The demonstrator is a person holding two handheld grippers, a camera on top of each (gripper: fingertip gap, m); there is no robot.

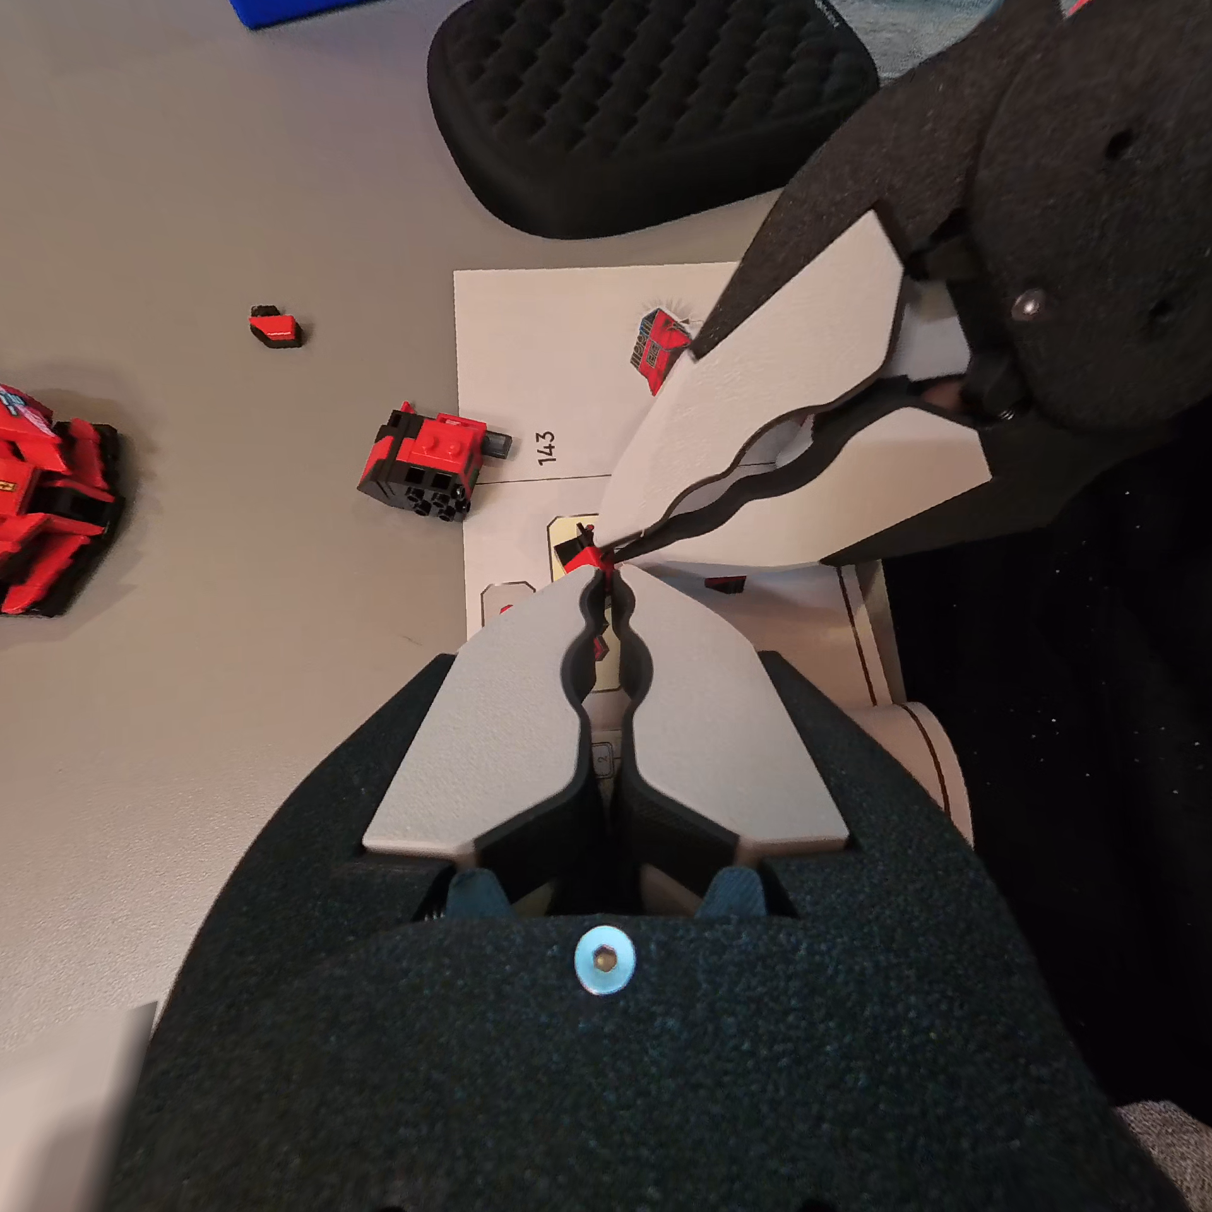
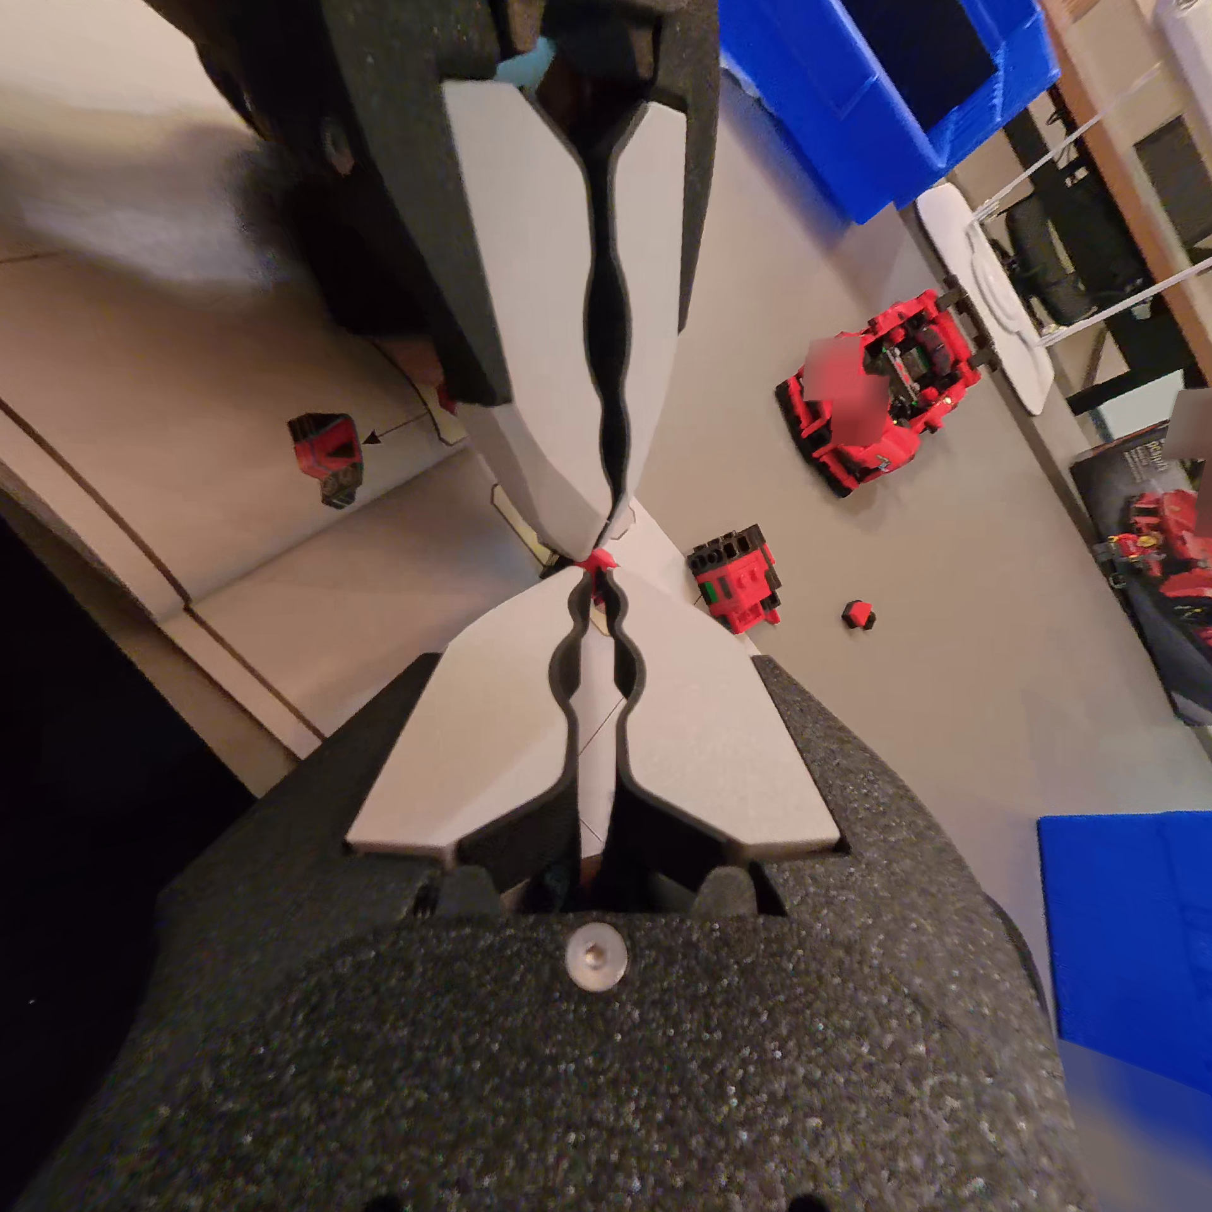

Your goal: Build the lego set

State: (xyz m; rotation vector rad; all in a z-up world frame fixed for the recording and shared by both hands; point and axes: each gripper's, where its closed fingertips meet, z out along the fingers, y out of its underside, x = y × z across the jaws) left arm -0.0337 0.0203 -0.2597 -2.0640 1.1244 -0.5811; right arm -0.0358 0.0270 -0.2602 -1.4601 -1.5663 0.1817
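My left gripper (image 1: 605, 578) and right gripper (image 2: 595, 580) meet tip to tip above the open instruction booklet (image 1: 557, 367). Both are shut on a small red Lego piece (image 1: 593, 557), which also shows in the right wrist view (image 2: 598, 561). Whether it is one piece or two joined ones is hidden by the fingertips. In the left wrist view the right gripper (image 1: 613, 553) comes in from the upper right. In the right wrist view the left gripper (image 2: 603, 543) comes down from the top.
On the grey table lie a red and black sub-assembly (image 1: 426, 465) (image 2: 738, 577), a small red and black piece (image 1: 275, 326) (image 2: 859, 614) and the red Lego car (image 1: 46, 505) (image 2: 879, 400). A black foam pad (image 1: 643, 105), a blue bin (image 2: 885, 85), a blue lid (image 2: 1128, 931) and the set's box (image 2: 1154, 570) stand around. The tips of both grippers are at nearly the same place. From either gripper's tips it is about 15 cm to the red Lego car (image 1: 46, 505).
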